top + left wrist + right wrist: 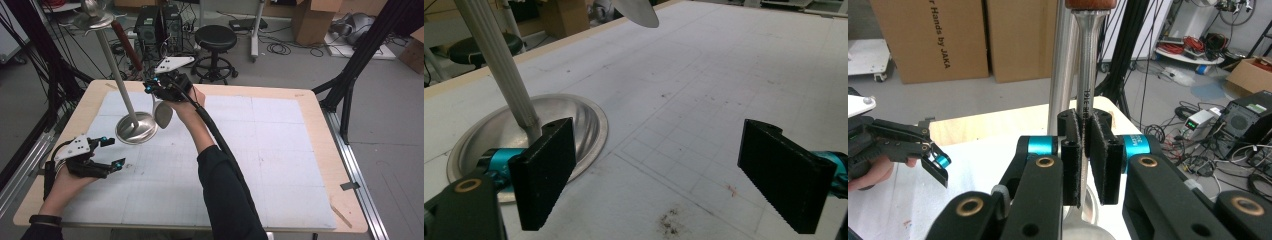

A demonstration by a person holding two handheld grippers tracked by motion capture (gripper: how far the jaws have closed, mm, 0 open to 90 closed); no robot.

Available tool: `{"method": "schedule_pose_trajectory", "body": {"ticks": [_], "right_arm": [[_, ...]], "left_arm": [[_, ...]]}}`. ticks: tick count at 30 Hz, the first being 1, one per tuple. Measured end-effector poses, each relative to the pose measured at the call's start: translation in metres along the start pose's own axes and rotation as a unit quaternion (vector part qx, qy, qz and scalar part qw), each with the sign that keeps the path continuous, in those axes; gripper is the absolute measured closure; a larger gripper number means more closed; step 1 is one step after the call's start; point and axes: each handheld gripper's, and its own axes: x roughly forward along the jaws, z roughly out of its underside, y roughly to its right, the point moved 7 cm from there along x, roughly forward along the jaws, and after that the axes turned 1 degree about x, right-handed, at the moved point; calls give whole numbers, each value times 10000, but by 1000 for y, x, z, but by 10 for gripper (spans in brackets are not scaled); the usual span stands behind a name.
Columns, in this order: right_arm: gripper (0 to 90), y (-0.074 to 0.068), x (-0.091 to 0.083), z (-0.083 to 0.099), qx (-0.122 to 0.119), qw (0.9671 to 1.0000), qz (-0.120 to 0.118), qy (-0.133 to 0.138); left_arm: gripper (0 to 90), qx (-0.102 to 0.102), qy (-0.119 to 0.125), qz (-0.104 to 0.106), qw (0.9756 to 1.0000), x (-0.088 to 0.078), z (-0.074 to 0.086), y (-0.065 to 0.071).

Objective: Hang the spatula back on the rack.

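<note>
**Ladle clamped in right gripper, above the stand base**

Ladle (162, 114): we see it hanging bowl-down, wooden handle (126, 46) up toward 11 o'clock, metal shank pinched in the right gripper (161, 90). In the right gripper view the jaws are narrow, pads tight on the shank (1084, 107), bowl visible just below them. The ladle sits just at 3 o'clock of the stand base (136, 128), bowl near the base rim; we can't tell if they touch. Stand pole (114, 75) leans up toward 11 o'clock to a hook disc at the top.

Left gripper (111, 153): at 7 o'clock of the base, low over the tabletop (280, 150), jaws wide, nothing between them. In the left gripper view one pad (546, 170) sits in front of the base rim (596, 135), the other well off to the right.
</note>
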Motion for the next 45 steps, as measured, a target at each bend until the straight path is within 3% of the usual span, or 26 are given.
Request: {"method": "schedule_pose_trajectory", "body": {"ticks": [14, 16, 24, 28, 33, 37, 39, 45], "right_arm": [[843, -4, 9, -3, 58, 9998, 90, -143], [834, -3, 10, -3, -32, 9999, 104, -98], [697, -7, 10, -8, -112, 9995, 285, 7], [592, -5, 4, -7, 6, 9995, 319, 36], [456, -9, -14, -6, 95, 9998, 132, 147], [409, -14, -37, 0, 123, 9996, -14, 244], [386, -15, -51, 7, 45, 9996, -13, 278], [299, -16, -99, 40, 131, 9996, 106, 237]], "left_arm": [[163, 9, -29, 22, 10000, 0, 0, 1], [163, 20, -23, 12, 10000, 0, 0, 1], [163, 11, 1, 16, 10000, 0, -1, 1], [163, 9, 19, 13, 10000, -1, -1, 1], [163, 22, 12, -10, 10000, -1, -1, 1], [163, 16, 29, -28, 10000, -2, -1, 1], [163, 25, 34, -39, 10000, -3, -2, 0], [162, -7, 101, -85, 9999, -4, -3, -2]]}}
